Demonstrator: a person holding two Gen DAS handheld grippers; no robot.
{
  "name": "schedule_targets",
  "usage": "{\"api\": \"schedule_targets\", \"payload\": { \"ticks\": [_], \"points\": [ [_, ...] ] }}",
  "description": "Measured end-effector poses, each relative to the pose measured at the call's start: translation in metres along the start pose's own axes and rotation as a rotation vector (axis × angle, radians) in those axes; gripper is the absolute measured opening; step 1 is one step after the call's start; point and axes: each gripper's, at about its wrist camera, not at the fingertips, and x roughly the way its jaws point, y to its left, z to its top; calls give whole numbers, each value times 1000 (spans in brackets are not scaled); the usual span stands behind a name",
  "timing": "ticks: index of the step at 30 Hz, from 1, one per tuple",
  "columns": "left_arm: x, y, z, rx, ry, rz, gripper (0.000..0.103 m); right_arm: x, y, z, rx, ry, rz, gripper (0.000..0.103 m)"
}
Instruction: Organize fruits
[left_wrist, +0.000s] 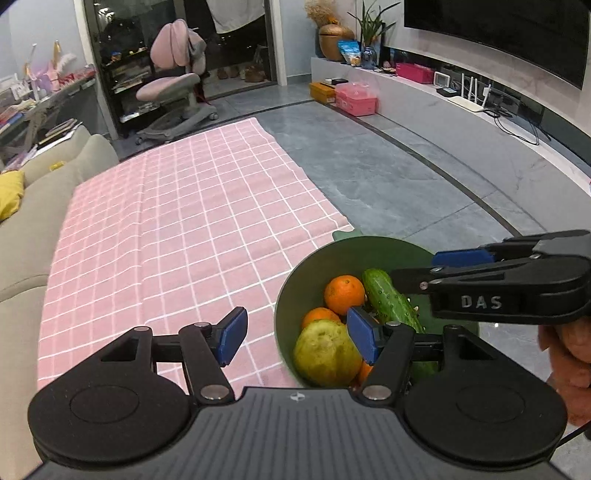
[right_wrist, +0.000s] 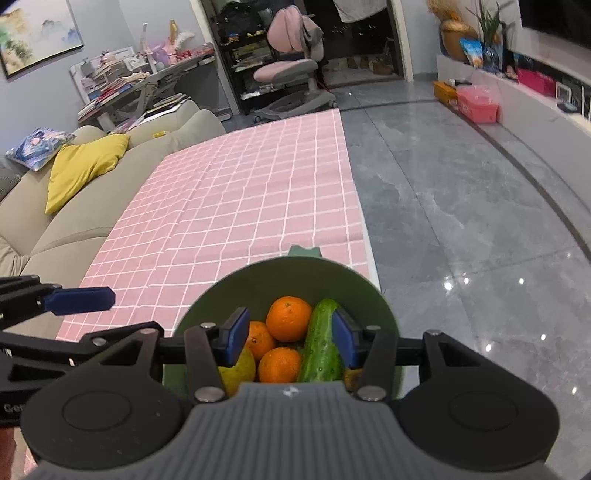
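Behind the right tool (right_wrist: 291, 338), oranges (right_wrist: 279, 363) partly hidden.

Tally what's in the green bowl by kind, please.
Oranges: 3
Cucumber: 1
Yellow-green fruit: 1
Total: 5 visible in the green bowl; a brownish bit at the right edge is too hidden to name.

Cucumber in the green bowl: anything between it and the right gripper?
Nothing visible. The right gripper hangs open above the green bowl, the cucumber just inside its right finger; oranges lie beside it, not over it.
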Motion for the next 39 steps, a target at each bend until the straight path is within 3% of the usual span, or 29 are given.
{"api": "schedule_targets", "payload": {
  "ticks": [8,14,18,27,39],
  "points": [
    [-28,-7,0,-94,32,32,79,-46,11,-12,-55,8,-57,47],
    [-45,-24,-4,-95,78,128,89,-78,11,-22,-49,6,-65,54],
    [-52,-32,-13,-155,111,127,89,-95,5,-28,-23,12,-66,54],
    [-72,-66,-25,-171,74,186,90,-125,-8,-45,4,2,-53,59],
    [-80,-78,-22,-206,75,209,90,-131,-20,-49,32,-4,-51,59]
  ]
}}
